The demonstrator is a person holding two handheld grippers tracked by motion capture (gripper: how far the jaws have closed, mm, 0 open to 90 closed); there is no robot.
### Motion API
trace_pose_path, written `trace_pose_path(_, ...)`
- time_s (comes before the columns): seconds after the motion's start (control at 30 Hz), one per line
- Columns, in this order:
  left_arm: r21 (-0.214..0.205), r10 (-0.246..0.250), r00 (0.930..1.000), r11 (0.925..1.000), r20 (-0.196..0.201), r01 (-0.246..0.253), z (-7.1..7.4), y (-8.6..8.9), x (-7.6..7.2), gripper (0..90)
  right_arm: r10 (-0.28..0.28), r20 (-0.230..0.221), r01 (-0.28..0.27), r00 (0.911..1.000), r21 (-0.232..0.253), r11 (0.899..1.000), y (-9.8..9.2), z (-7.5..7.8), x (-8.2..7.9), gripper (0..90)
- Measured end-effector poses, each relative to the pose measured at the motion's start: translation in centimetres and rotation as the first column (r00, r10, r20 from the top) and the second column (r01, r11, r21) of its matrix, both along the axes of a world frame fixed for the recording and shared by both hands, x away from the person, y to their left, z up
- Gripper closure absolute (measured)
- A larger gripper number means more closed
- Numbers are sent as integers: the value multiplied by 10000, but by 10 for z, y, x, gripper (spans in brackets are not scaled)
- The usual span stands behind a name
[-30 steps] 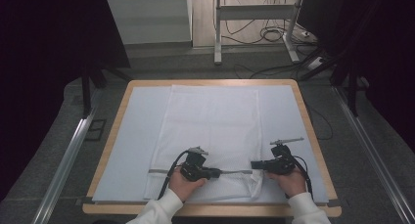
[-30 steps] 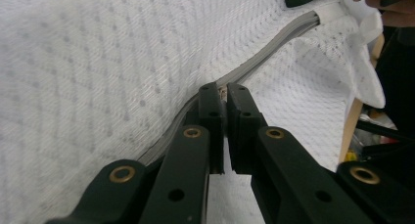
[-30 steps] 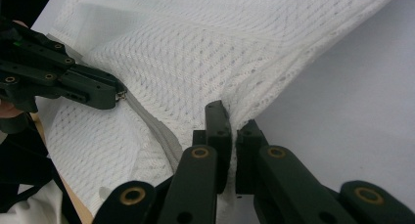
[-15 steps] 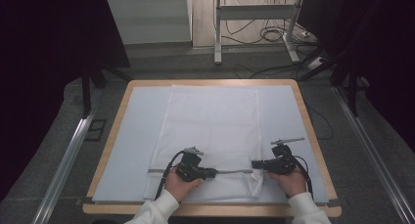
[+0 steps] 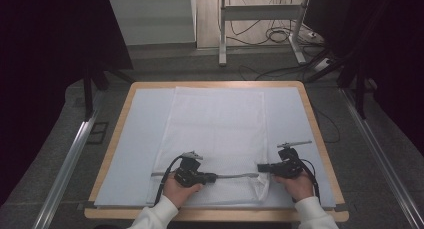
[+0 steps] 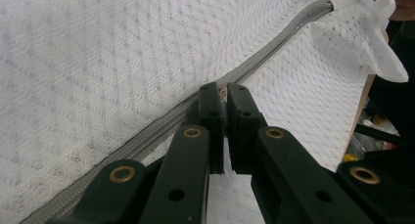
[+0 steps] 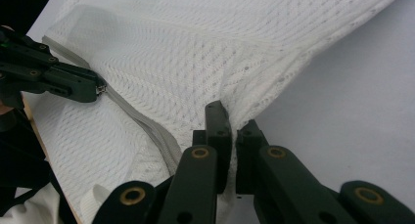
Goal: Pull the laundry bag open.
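Nearest, at the bottom of the high view, 2 white-sleeved hands work a white mesh bag lying flat in the middle of the surface. The left claw is pressed together on the pull of the grey zipper and has slid slightly leftward along it since a second ago, while the right claw stays put, pinching the bag's lower right corner. So the slider looks to be travelling away from the anchored end; the rest of the track lies unobstructed. Beyond, a pale blue mat, then cables on the floor
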State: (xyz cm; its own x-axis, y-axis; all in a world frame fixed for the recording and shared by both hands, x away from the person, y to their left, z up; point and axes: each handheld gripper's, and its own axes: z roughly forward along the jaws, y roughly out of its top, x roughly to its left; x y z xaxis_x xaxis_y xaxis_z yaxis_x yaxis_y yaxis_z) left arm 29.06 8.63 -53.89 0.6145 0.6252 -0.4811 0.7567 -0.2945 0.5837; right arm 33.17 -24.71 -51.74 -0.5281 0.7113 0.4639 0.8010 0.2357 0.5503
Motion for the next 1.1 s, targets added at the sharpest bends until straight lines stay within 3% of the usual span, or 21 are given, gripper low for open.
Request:
trace_pose_path(0.53, 15, 667, 9978, 9978, 33, -667, 1, 23, -1, 869, -65, 101, 68, 9999, -291, 9996, -2, 1, 0, 873)
trace_pose_path(1.1, 43, 1013, 9948, 9948, -49, -1013, 0, 47, -7, 868, -50, 63, 51, 10000, -237, 9997, -3, -1, -1, 873)
